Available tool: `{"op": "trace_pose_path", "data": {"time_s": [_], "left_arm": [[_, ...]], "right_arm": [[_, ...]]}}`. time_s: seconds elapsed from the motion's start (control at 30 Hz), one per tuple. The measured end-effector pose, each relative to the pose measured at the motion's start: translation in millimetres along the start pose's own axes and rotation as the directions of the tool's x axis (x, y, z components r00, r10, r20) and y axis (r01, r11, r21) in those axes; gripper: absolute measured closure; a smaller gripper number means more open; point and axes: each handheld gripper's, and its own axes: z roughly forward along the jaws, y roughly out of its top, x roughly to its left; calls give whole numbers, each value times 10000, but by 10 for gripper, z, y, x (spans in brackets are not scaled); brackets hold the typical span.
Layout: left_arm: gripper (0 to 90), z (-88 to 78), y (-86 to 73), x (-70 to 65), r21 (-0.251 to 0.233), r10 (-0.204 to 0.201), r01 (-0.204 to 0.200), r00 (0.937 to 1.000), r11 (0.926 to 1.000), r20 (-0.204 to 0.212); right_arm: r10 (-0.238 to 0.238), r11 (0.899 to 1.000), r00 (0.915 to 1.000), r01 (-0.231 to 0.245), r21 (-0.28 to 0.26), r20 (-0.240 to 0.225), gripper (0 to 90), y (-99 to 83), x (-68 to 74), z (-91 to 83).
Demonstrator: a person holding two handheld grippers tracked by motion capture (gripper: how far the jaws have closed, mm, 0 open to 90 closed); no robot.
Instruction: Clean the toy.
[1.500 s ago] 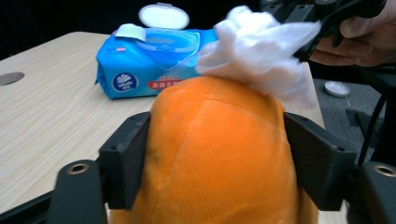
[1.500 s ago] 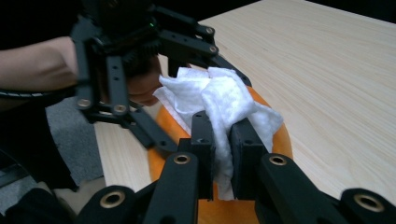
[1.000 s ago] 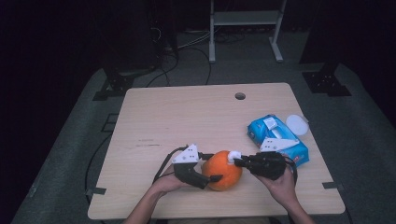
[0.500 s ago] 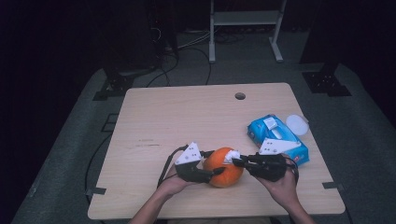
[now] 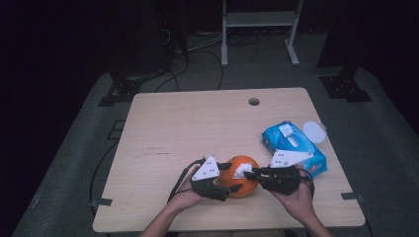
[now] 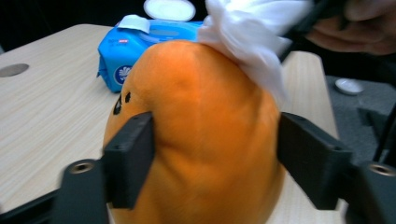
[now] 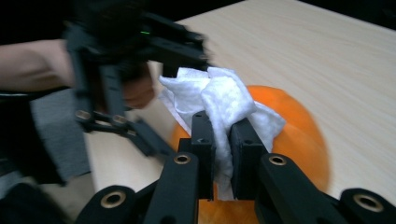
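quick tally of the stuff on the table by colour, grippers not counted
orange: 1, the orange plush toy, clamped between the left gripper's jaws
blue: 1, the wet wipes pack
white: 2, the wipe pinched in the right gripper, and the round lid by the pack
total: 4

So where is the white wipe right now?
The white wipe is pinched in the right gripper, pressed on top of the orange plush toy near the table's front edge, left of the blue wipes pack.
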Motion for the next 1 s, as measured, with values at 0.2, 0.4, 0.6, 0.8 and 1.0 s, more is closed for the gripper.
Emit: {"op": "trace_pose_path", "data": {"time_s": [0.2, 0.4, 0.6, 0.8, 1.0], "left_arm": [[381, -11, -30, -8, 87, 432, -432, 9991, 9990, 54], [375, -19, -53, -15, 35, 560, -561, 9980, 9984, 300], [366, 27, -22, -70, 88, 907, -911, 9951, 9958, 385], [366, 53, -9, -163, 253, 1425, -1438, 9887, 9893, 466], [372, 66, -9, -173, 269, 1592, -1613, 9849, 9865, 677]], "right_arm": [[19, 10000, 9994, -17, -68, 356, 812, 14, -53, -32], [1051, 9944, 9907, -1053, -25, 866, 811, -127, -348, -105], [780, 9969, 9952, -782, -2, 597, 813, -71, -242, -115], [85, 9999, 9986, -93, 144, 522, 813, 28, -97, -60], [722, 9968, 9933, -750, 288, 897, 814, -66, -287, -130]]}}
